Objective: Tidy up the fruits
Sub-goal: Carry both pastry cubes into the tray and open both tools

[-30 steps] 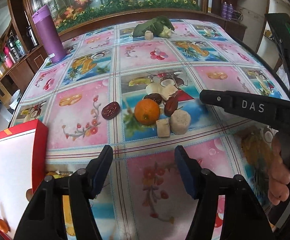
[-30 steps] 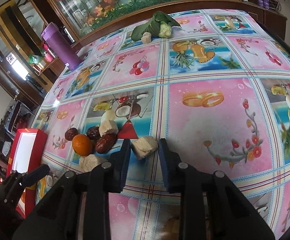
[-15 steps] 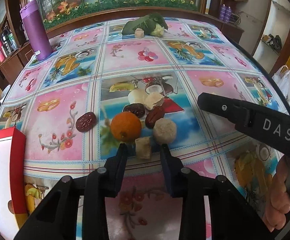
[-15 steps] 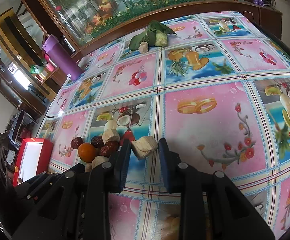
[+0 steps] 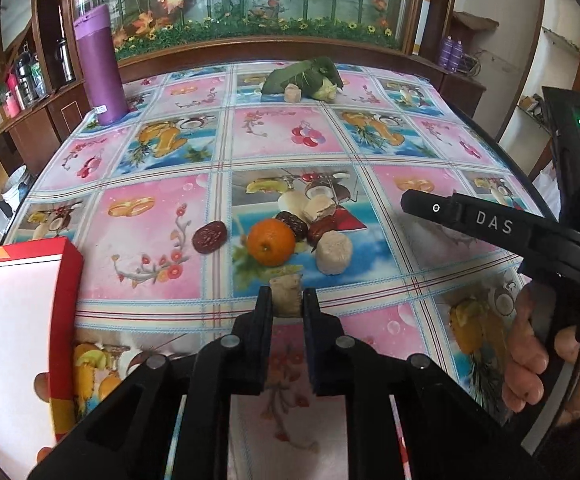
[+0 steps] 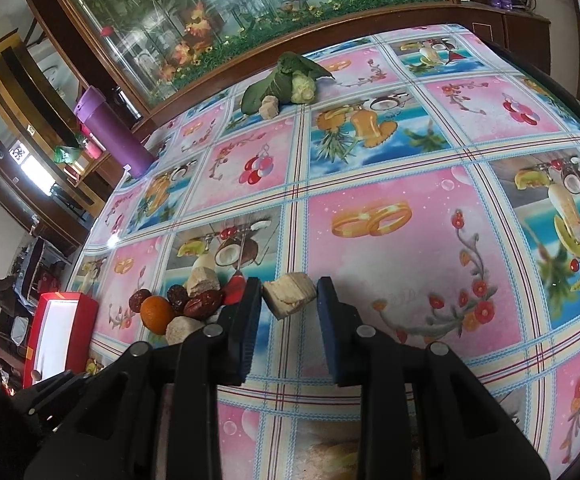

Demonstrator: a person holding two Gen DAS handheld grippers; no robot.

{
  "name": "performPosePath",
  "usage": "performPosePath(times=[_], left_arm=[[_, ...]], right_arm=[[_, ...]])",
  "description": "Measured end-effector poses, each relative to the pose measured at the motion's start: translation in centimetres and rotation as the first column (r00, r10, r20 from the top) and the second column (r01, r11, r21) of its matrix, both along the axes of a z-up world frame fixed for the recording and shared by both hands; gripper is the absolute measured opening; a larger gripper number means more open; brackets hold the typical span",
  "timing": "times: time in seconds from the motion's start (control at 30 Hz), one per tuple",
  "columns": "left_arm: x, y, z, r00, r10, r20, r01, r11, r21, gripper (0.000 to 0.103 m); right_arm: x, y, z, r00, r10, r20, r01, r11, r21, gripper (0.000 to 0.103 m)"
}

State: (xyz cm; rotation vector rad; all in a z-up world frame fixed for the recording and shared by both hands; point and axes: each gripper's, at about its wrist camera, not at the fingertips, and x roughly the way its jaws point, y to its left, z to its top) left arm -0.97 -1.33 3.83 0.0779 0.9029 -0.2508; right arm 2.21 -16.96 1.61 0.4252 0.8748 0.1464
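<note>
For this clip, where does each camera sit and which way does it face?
Left wrist: on the left gripper, looking across the fruit-print tablecloth; its fingers clamp a small beige chunk; the right gripper's arm and hand show at right.
Right wrist: on the right gripper, facing the table's far edge, a pale beige block between its fingers.
Shared: round orange fruit, tall purple cup, red-sided box.

Ahead of gripper: glass-fronted display case filled with artificial bamboo and flowers, framed in dark wood. Wooden sideboard seen far left. White wall lit far right.
</note>
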Motion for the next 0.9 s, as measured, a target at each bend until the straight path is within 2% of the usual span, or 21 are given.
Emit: performPosePath(times=[0.17, 0.3, 0.43, 0.53, 0.63, 0.73, 0.9], left_arm=[[-3.1, 3.5, 2.3, 0.996, 0.058, 0.074, -0.057, 0.998, -0.011, 0.013], [-5.7, 7.8, 3.8, 0.982, 0.137, 0.131, -0.136, 0.991, -0.021, 0.013], [-7.3, 12.8, 4.3, 0.959, 0.242, 0.150, -0.241, 0.970, -0.027, 0.013], [-8.1, 16.6, 4.2, 0.933, 0.327, 0.150, -0.327, 0.945, -0.030, 0.013], [-8.4, 19.6, 3.9, 0.909, 0.392, 0.143, -0.391, 0.920, -0.041, 0.013], [-9.0, 21.2, 3.7, 0.893, 0.423, 0.154, -0.422, 0.906, -0.044, 0.013], [-8.9, 22.7, 3.1, 0.884, 0.440, 0.158, -0.442, 0.897, -0.028, 0.013]], right_arm=[[-0.3, -0.7, 0.4, 0.999, -0.027, 0.039, 0.027, 1.000, 0.006, 0.030], [-0.7, -0.8, 0.5, 0.997, -0.042, 0.064, 0.042, 0.999, 0.002, 0.030], [-1.4, -0.2, 0.8, 0.996, -0.035, 0.083, 0.034, 0.999, 0.012, 0.030], [-2.1, 1.0, 1.3, 0.994, -0.013, 0.105, 0.010, 1.000, 0.029, 0.030], [-3.0, 3.6, 2.2, 0.990, 0.024, 0.136, -0.031, 0.998, 0.049, 0.030], [-3.9, 8.1, 2.8, 0.981, 0.115, 0.154, -0.125, 0.990, 0.058, 0.031], [-5.0, 17.4, 3.7, 0.935, 0.318, 0.155, -0.326, 0.945, 0.031, 0.031]])
